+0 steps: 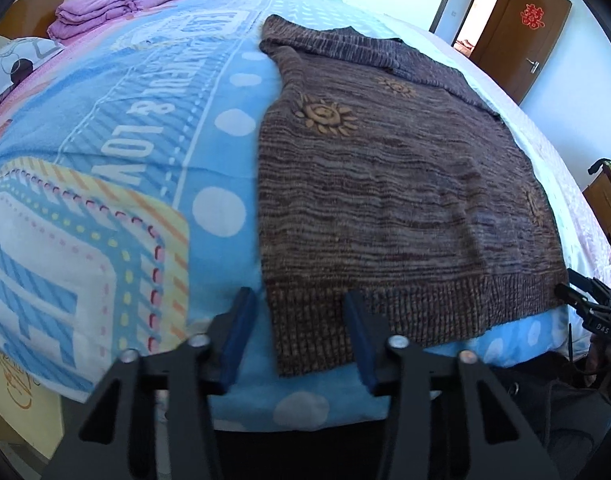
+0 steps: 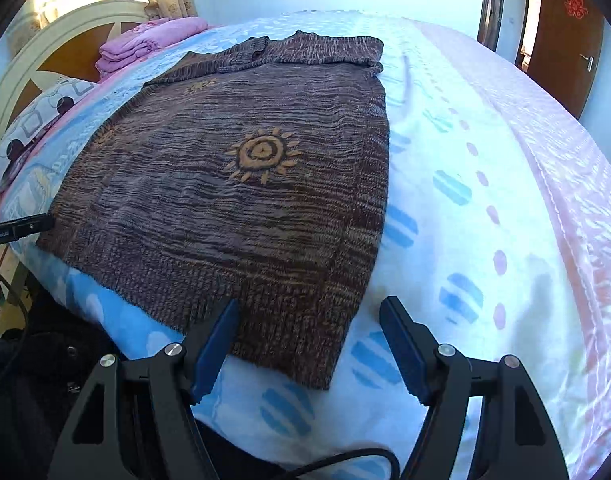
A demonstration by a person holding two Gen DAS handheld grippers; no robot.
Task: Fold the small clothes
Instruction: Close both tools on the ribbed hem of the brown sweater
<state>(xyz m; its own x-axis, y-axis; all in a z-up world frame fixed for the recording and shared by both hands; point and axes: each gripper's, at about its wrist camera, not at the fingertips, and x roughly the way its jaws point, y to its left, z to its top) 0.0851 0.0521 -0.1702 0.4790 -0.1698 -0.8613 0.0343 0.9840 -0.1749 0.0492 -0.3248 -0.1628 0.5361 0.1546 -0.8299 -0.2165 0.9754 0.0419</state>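
Left claw (image 1: 299, 320) we hold unclenched astride sweater (image 1: 385, 184) hem's near left corner, pads not pressing knit. Right claw (image 2: 311, 336) we hold released over hem's right corner. Brown sweater lies flat on bed (image 2: 465, 240), blue patterned blanket (image 1: 145, 152) beneath. Folded pink bedding (image 1: 109, 4) near headboard (image 2: 65, 36).

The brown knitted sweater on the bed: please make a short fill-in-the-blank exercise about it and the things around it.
1. The brown knitted sweater bears orange ___ motifs.
2. The folded bedding near the headboard is ___ in colour.
3. Both jaws of the right hand-held gripper stand ___ around the sweater's hem corner.
4. The wooden door bears a ___ paper decoration.

Missing words: sun; pink; open; red
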